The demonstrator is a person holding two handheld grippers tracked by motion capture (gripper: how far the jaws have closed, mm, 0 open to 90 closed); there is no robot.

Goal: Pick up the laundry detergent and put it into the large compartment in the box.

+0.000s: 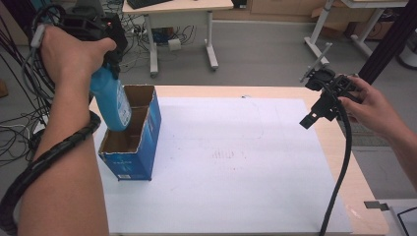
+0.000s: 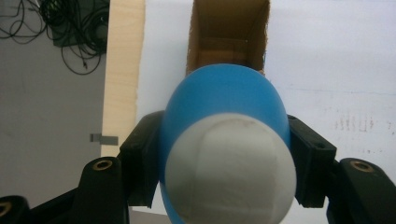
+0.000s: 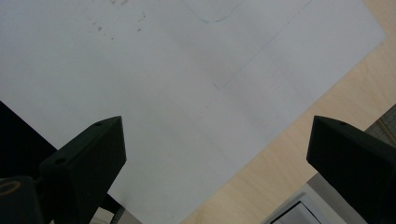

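- Left gripper (image 1: 112, 59): jaws clamped on the bottle (image 1: 110, 101) (blue body, white cap).
- Bottle: hangs tilted, its base dipping into the open box (image 1: 133, 147) at the sheet's (image 1: 236, 162) left edge.
- Right gripper (image 1: 319, 105): jaws spread, empty, raised over the table's (image 1: 339, 147) right side.
- Progress, as judged: insertion begun; lowering and release remain.

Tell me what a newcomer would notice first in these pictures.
First, the blue bottle with its white cap, clamped in the left gripper and hanging over the open blue cardboard box at the left of the white mat. Then the right gripper, open and holding nothing, raised over the mat's far right corner.
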